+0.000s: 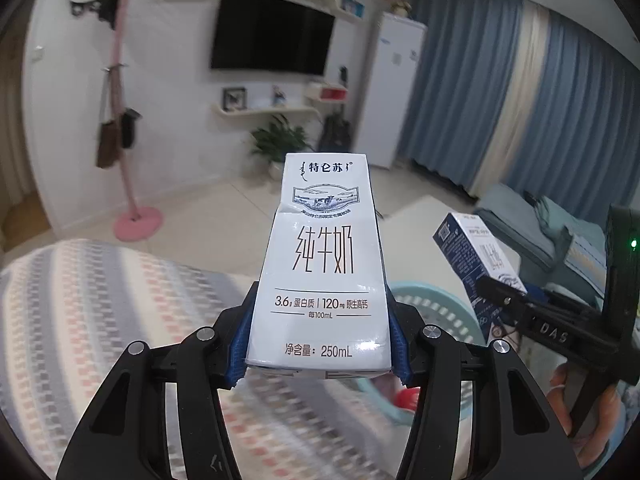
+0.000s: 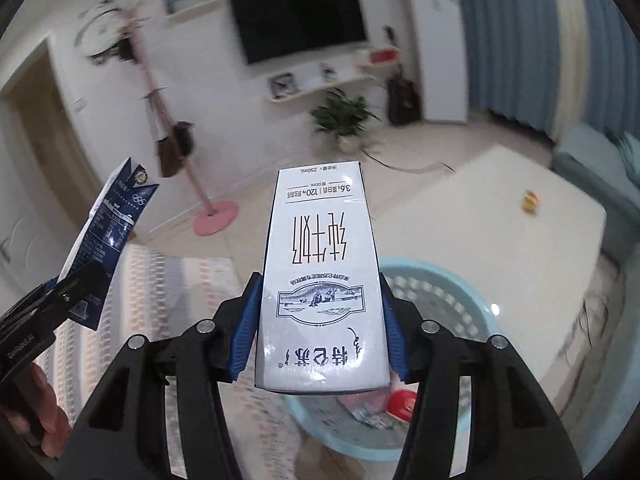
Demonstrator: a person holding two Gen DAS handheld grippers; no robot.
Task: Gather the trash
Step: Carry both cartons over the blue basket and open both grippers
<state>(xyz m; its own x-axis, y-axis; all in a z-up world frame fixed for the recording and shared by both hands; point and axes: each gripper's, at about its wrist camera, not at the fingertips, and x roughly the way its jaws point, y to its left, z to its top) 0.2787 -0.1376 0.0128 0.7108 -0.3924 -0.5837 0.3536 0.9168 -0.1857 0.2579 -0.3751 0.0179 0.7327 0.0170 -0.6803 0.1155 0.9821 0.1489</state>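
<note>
A white milk carton (image 1: 320, 272) is clenched upright in the left tool (image 1: 320, 344); a second carton (image 2: 320, 280) is clamped upside down in the right tool (image 2: 320, 336), both above the teal basket (image 2: 448, 292). Red trash (image 2: 404, 402) inside the basket and a small item (image 2: 530, 201) on the white worktop (image 2: 480, 216) are seen clearly only from the right wrist.

Pale-blue perforated basket (image 2: 436, 280) on the striped rug (image 1: 100, 312), beside white table (image 2: 500, 208).
</note>
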